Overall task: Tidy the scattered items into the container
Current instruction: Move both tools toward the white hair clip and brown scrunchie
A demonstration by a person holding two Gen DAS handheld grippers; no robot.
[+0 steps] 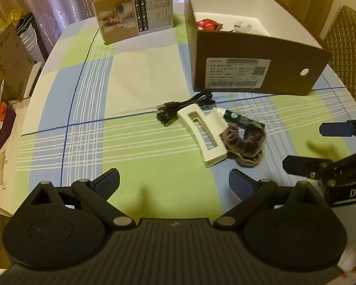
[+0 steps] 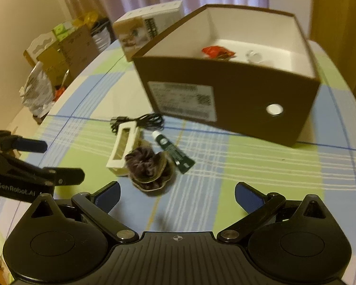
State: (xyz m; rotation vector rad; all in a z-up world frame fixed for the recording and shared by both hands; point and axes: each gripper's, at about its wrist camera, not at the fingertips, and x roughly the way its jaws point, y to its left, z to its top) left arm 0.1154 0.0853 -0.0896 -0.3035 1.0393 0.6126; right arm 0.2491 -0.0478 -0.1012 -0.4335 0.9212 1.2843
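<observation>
On the checked tablecloth lies a small pile: a coiled black cable [image 1: 185, 109] [image 2: 140, 121], a white hair claw [image 1: 203, 135] [image 2: 124, 147], a purple scrunchie [image 1: 245, 146] [image 2: 148, 167] and a green tube [image 1: 243, 120] [image 2: 174, 150]. Behind them stands an open brown box [image 1: 256, 64] [image 2: 227, 99] holding a red packet [image 1: 207, 25] [image 2: 217, 51] and a small white bottle [image 1: 243, 27] [image 2: 254, 55]. My left gripper [image 1: 174, 182] hovers open in front of the pile. My right gripper [image 2: 176, 196] is open too, just short of the scrunchie. Each gripper shows at the edge of the other's view.
A white printed carton [image 1: 133, 11] [image 2: 144, 27] stands at the table's far left. Cardboard boxes and bags [image 1: 9, 64] [image 2: 59, 54] crowd the floor beyond the left edge. A quilted chair back [image 1: 346, 54] rises at the right, curtains hang behind.
</observation>
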